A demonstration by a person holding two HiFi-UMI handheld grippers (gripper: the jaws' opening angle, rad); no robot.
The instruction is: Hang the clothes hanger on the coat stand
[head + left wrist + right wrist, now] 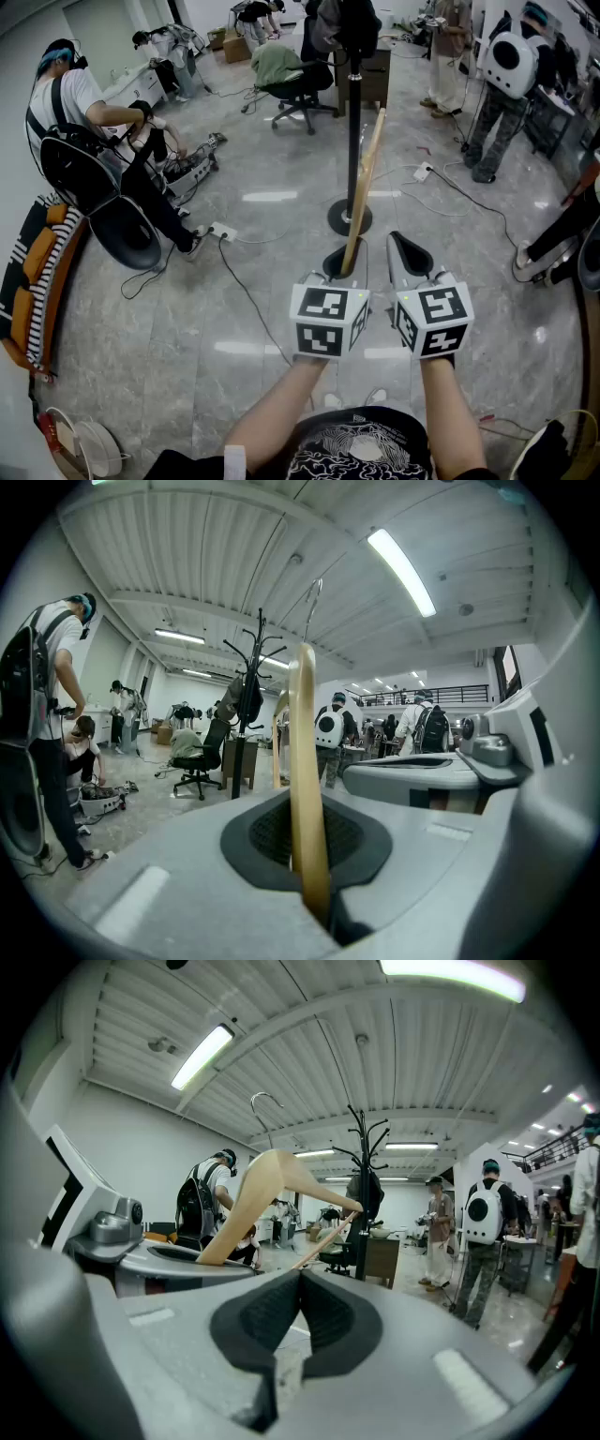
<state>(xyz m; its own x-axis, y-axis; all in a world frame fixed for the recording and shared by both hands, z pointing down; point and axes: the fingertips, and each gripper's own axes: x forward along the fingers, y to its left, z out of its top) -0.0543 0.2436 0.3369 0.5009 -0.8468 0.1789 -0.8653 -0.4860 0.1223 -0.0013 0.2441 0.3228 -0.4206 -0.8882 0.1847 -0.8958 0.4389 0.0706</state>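
In the head view a wooden clothes hanger (364, 187) rises from my left gripper (339, 272), which is shut on one end of it. The hanger leans up beside the black coat stand (354, 122), whose round base (349, 217) sits on the floor just ahead. In the left gripper view the hanger's wooden arm (305, 761) is pinched between the pads, and the coat stand (258, 667) is beyond it. My right gripper (405, 248) is just right of the left one, shut with nothing in it. The right gripper view shows the hanger (272, 1180), its metal hook (265, 1101) and the stand (364, 1147).
A person (84, 122) sits at the left among cables and a power strip (220, 230). An office chair (295, 84) with a green garment is behind the stand. People (497, 84) are at the right. An orange striped seat (37, 272) lines the left edge.
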